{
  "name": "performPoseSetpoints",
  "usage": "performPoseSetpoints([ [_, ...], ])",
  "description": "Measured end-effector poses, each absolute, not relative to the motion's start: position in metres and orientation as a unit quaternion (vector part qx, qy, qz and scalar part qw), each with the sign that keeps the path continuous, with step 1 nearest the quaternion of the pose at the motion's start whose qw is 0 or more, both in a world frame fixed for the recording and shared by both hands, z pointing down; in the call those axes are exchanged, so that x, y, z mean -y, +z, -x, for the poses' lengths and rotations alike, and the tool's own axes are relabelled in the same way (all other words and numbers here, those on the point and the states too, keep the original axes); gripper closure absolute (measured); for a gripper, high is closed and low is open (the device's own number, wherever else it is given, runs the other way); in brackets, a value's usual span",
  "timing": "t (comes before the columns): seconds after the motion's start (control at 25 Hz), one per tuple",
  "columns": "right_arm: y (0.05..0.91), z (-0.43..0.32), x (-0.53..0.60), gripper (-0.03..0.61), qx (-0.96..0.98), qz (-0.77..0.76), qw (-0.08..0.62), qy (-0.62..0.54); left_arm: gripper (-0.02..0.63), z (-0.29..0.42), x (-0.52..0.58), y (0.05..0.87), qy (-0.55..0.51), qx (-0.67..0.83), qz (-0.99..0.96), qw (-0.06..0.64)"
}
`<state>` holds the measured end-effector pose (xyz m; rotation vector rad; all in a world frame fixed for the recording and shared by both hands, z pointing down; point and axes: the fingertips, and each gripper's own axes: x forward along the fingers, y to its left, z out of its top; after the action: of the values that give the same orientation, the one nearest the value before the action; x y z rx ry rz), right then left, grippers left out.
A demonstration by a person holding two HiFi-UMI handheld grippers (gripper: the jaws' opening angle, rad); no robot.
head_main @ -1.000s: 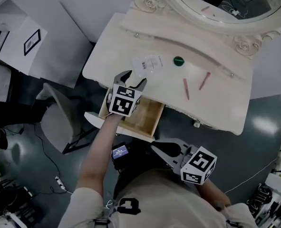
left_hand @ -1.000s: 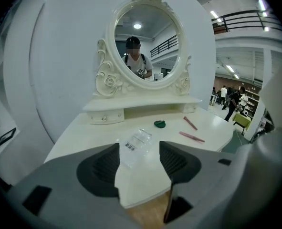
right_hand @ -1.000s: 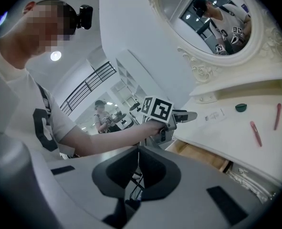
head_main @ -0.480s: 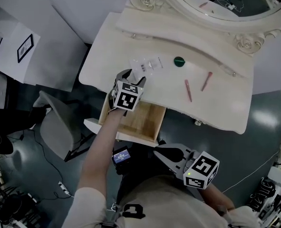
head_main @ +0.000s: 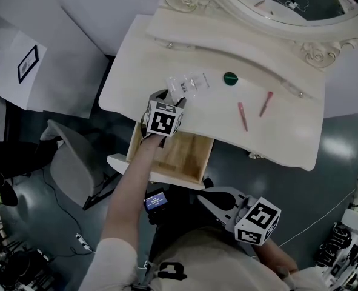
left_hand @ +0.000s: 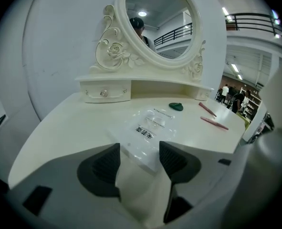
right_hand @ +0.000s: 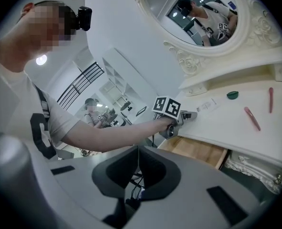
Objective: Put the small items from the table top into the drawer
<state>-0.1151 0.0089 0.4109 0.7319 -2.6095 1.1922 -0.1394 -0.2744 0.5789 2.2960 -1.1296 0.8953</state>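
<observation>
Cream-white dressing table (head_main: 288,132) fills the head view, with a pale wooden drawer (head_main: 179,153) pulled open under its front edge. My left gripper (head_main: 171,99) sits right at that edge, above the drawer's back left corner, pointing in over the top. From overhead I cannot judge the gap between its jaws. The left gripper view settles it: my left gripper (left_hand: 140,159) has its jaws apart, and the near edge of a clear plastic packet (left_hand: 148,132) lies flat on the table between them, unpinched. That view also shows a dark printed label on the packet, which from the head view is only a faint smudge on the packet (head_main: 188,83). It shows nothing of the drawer.

Farther along the top lie a small green item (head_main: 229,78) and two pink sticks (head_main: 243,116) (head_main: 266,103), well apart from the packet.

My right gripper (head_main: 206,197) is held low, close to my body, clear of the table. Its own view shows my right gripper (right_hand: 137,168) with jaws together on nothing. Only that view gives a side look at my left arm reaching to the table edge, with the drawer (right_hand: 198,149) open below it.
</observation>
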Motion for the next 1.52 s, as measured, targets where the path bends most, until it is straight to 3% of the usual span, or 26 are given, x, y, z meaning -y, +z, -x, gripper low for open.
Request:
performPoseSetpoints([
  [0.36,0.412,0.118,-0.006,0.551,0.877,-0.251,0.088,0.401,0.322,0.14,0.276,0.582,0.339,0.409,-0.824,0.197],
  [0.48,0.412,0.117,-0.006,0.551,0.876,-0.253,0.087,0.401,0.399,0.145,0.278,0.581,0.34,0.414,-0.822,0.192],
  [1.12,0.413,0.106,-0.013,0.551,0.87,-0.273,0.087,0.402,0.476,0.152,0.279,0.581,0.339,0.42,-0.817,0.205],
  [1.52,0.413,0.099,-0.008,0.551,0.861,-0.299,0.087,0.402,0.529,0.157,0.278,0.58,0.312,0.433,-0.807,0.252],
])
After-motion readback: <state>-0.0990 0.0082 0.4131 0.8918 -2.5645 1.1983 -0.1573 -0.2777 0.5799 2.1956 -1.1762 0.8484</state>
